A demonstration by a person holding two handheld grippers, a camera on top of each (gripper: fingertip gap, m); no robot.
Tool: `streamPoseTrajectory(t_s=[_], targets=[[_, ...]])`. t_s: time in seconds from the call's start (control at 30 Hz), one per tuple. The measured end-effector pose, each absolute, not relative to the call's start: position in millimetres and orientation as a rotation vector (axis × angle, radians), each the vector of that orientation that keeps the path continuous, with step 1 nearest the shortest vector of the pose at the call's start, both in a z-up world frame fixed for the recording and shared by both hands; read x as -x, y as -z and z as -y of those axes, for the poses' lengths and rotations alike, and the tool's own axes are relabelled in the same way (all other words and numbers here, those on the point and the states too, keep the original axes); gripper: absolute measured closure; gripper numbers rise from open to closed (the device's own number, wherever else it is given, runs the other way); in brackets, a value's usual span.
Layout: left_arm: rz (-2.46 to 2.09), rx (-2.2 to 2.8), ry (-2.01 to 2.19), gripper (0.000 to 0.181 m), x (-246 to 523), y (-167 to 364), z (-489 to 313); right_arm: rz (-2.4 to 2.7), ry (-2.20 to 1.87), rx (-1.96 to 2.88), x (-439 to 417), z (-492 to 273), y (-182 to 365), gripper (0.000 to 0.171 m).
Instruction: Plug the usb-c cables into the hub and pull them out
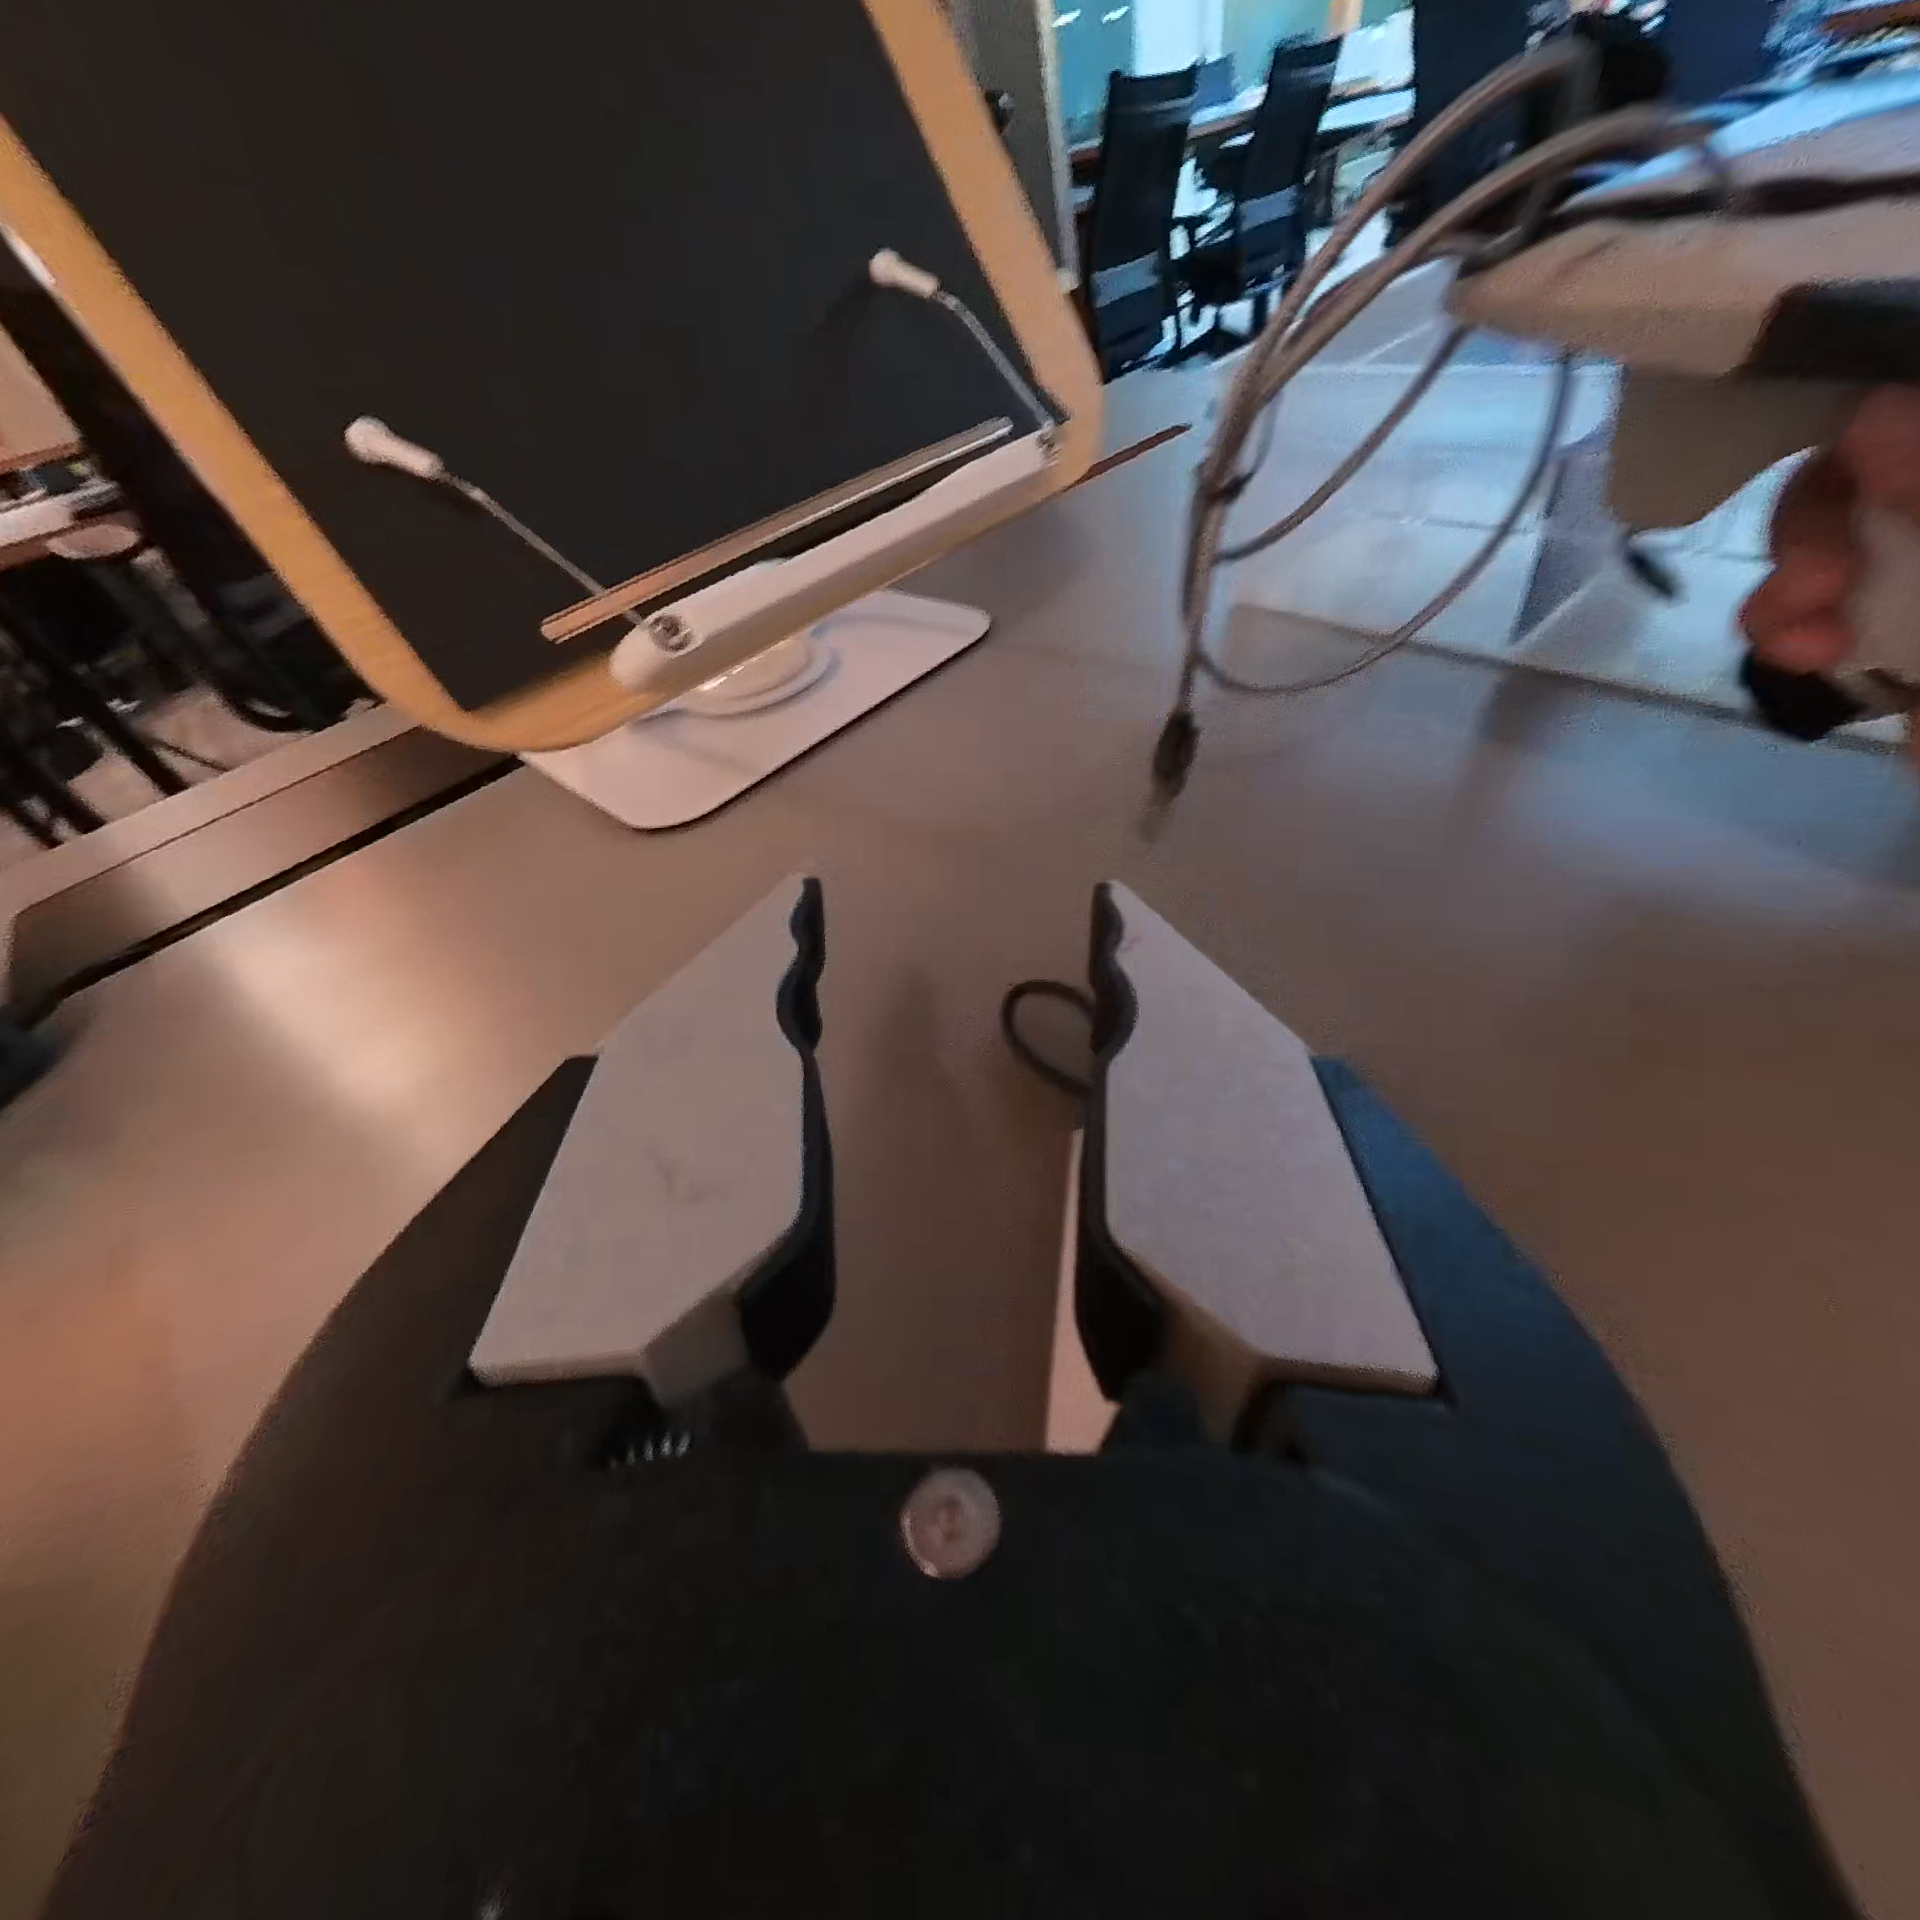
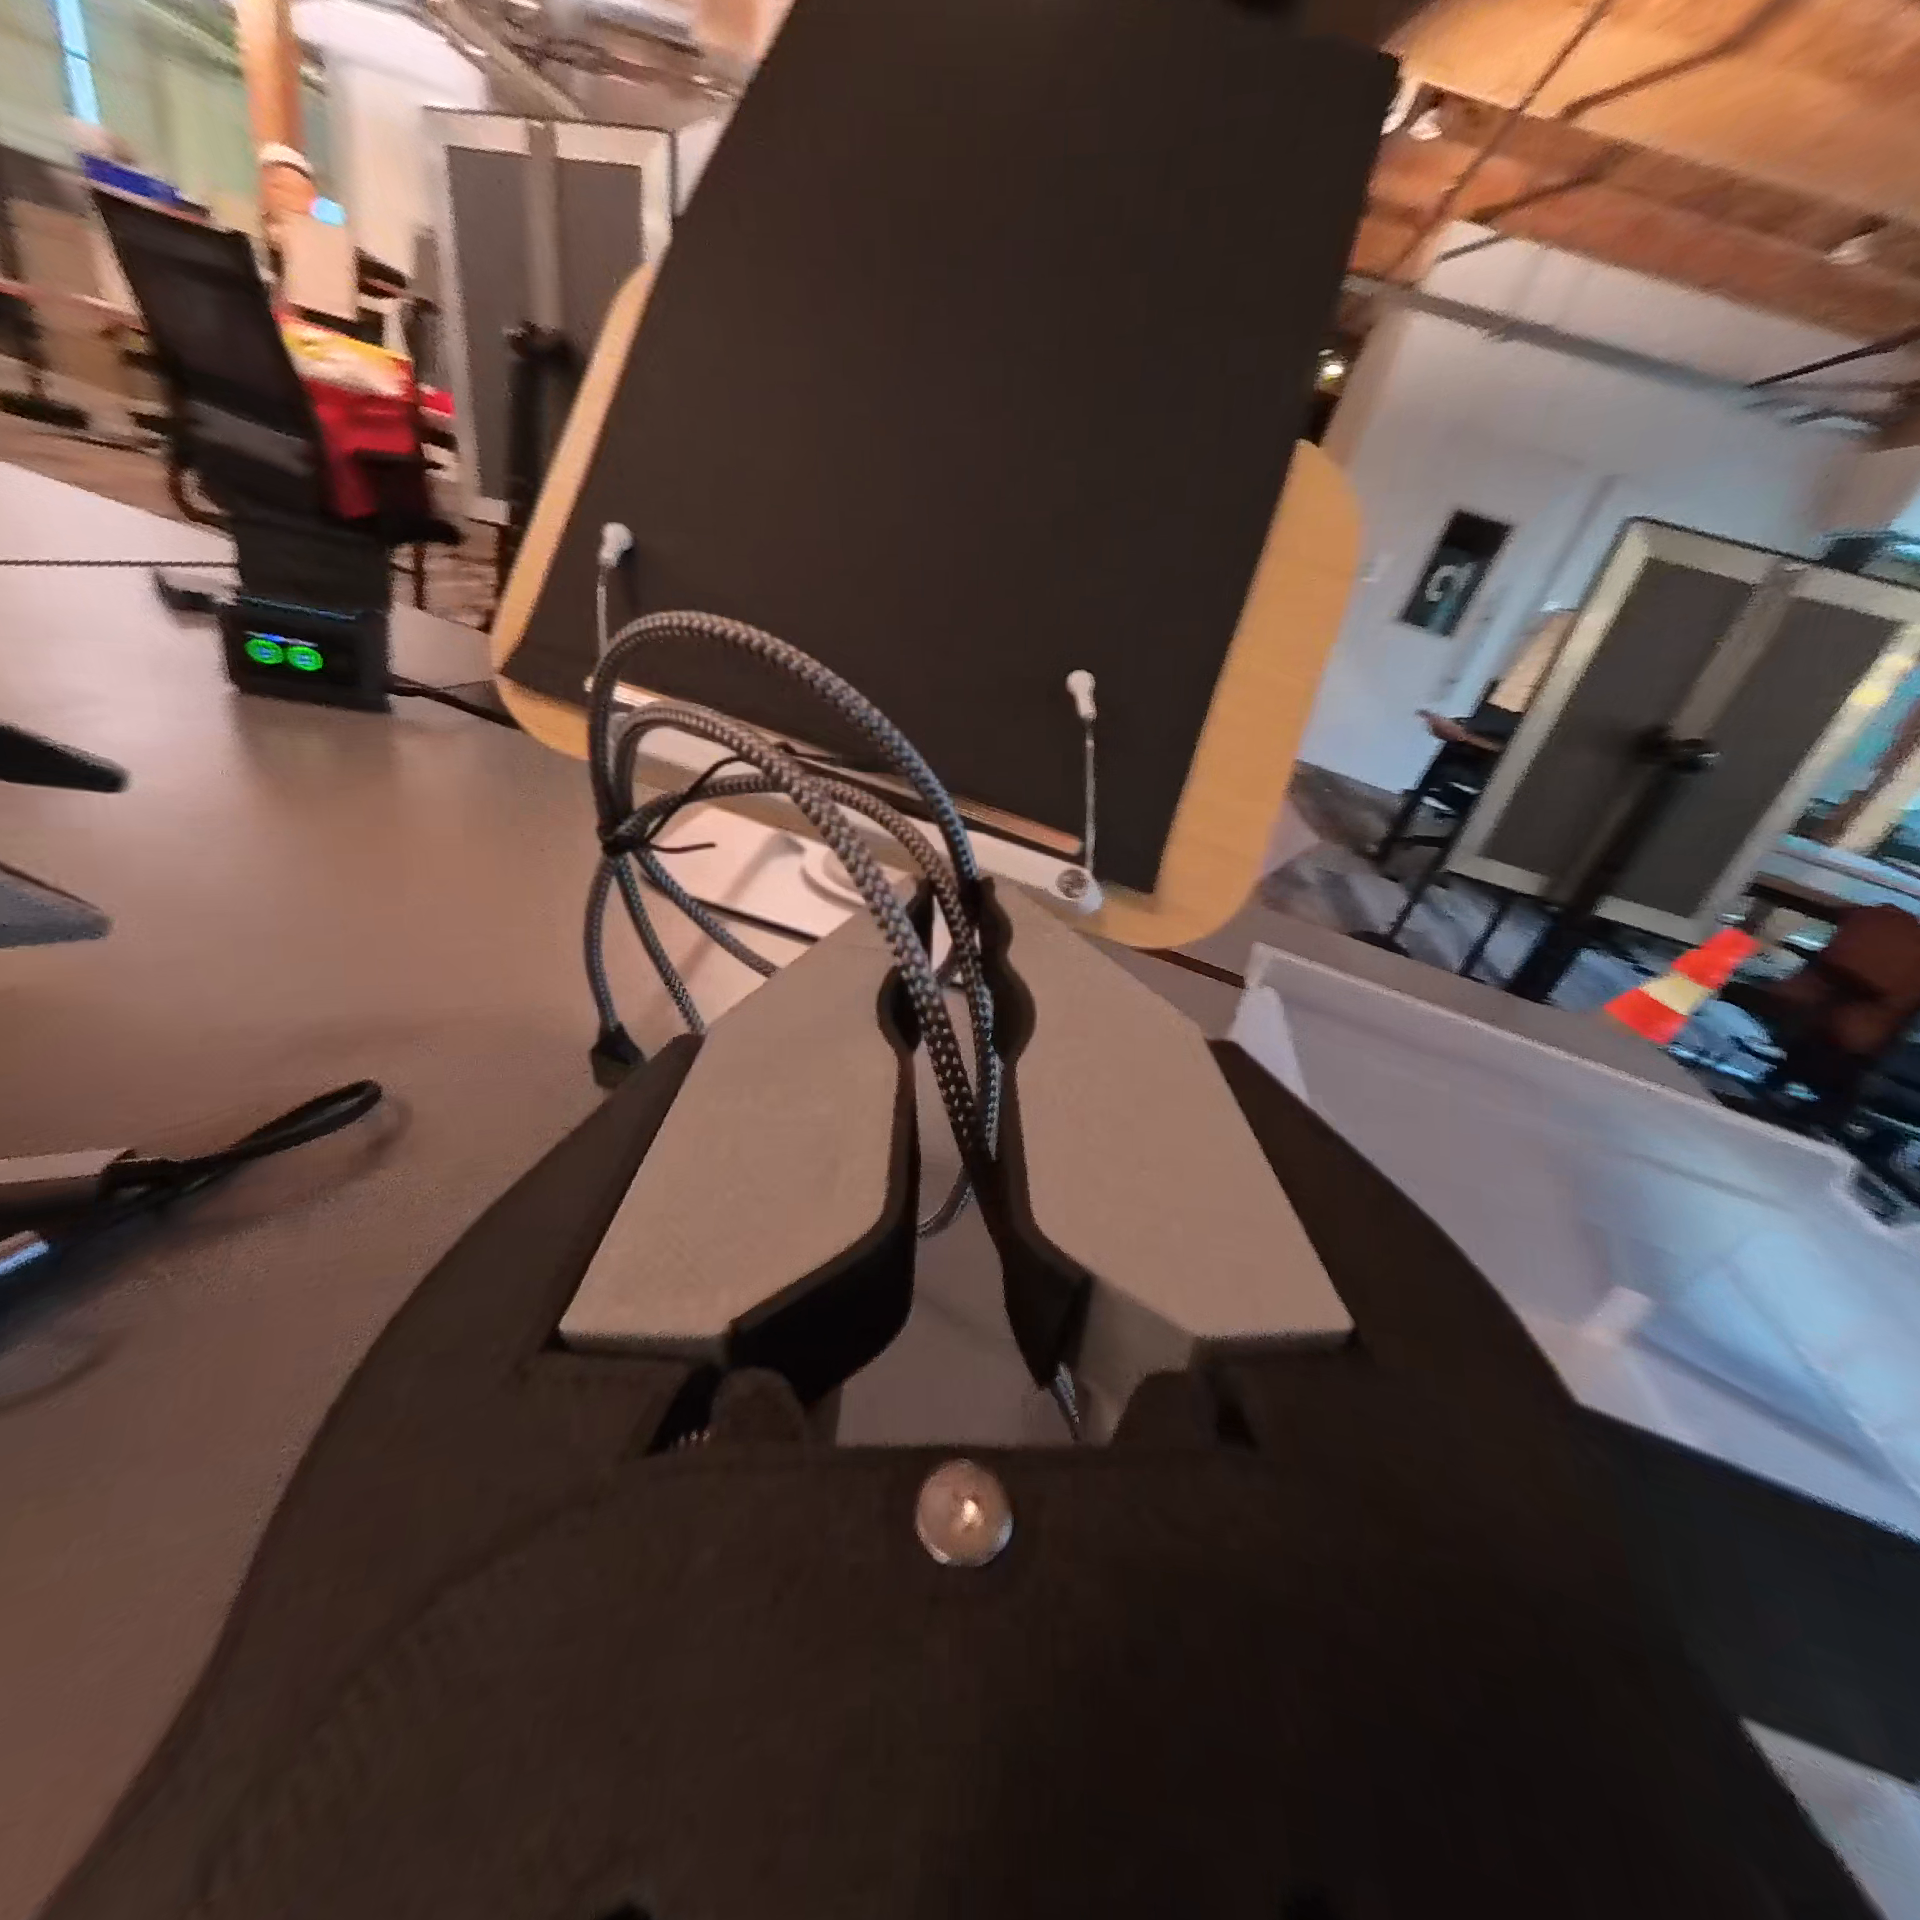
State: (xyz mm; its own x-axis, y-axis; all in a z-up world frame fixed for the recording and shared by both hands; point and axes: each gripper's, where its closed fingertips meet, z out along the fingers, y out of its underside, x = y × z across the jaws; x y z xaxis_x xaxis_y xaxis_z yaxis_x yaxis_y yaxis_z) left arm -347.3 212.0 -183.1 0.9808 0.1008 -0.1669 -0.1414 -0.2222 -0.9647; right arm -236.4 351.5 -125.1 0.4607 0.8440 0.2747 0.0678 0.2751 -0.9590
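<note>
Cables [image 2: 940, 997], braided grey and bundled with a thin black tie [image 2: 623, 836], are sitting clamped between the pads of your right gripper [image 2: 956, 935]; you are holding them lifted above the counter [image 2: 312, 935]. At least two strands are looping up ahead of the fingers, and one plug [image 2: 613, 1055] is dangling near the counter on the left. A second plug end is lying back inside the jaws, partly hidden. In the left wrist view the same bundle [image 1: 1247, 468] is hanging blurred, with one connector [image 1: 1174, 748] pointing down just above the surface.

Your left gripper [image 1: 956, 914] is standing released, jaws apart and gripping nothing, low over the counter. A thin black cord loop [image 1: 1039, 1029] is lying between its fingers, half covered by the right finger. Whether the blurred grey piece [image 2: 62, 1174] at the left edge of the right wrist view is the hub, you cannot tell.

One dark board [image 1: 520, 260] with a wooden rim is leaning on one white stand [image 1: 790, 665] with two clip arms. One black box with two green lights [image 2: 296, 655] is sitting farther off. Black chairs [image 1: 1195, 156] are standing in the room behind.
</note>
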Motion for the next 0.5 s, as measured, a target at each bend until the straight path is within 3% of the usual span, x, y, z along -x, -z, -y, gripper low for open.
streamPoseTrajectory(t_s=[0.37, 0.5], targets=[[0.065, 1.783, -0.284, 0.144, 372.8, 187.8, -206.6, 1.172, -0.319, 1.326, 231.0, -344.3, 182.8, 0.166], [0.093, 1.780, -0.276, 0.144, 377.6, 187.5, -205.7, 1.323, -0.368, 1.435, 225.0, -327.4, 213.7, 0.143]])
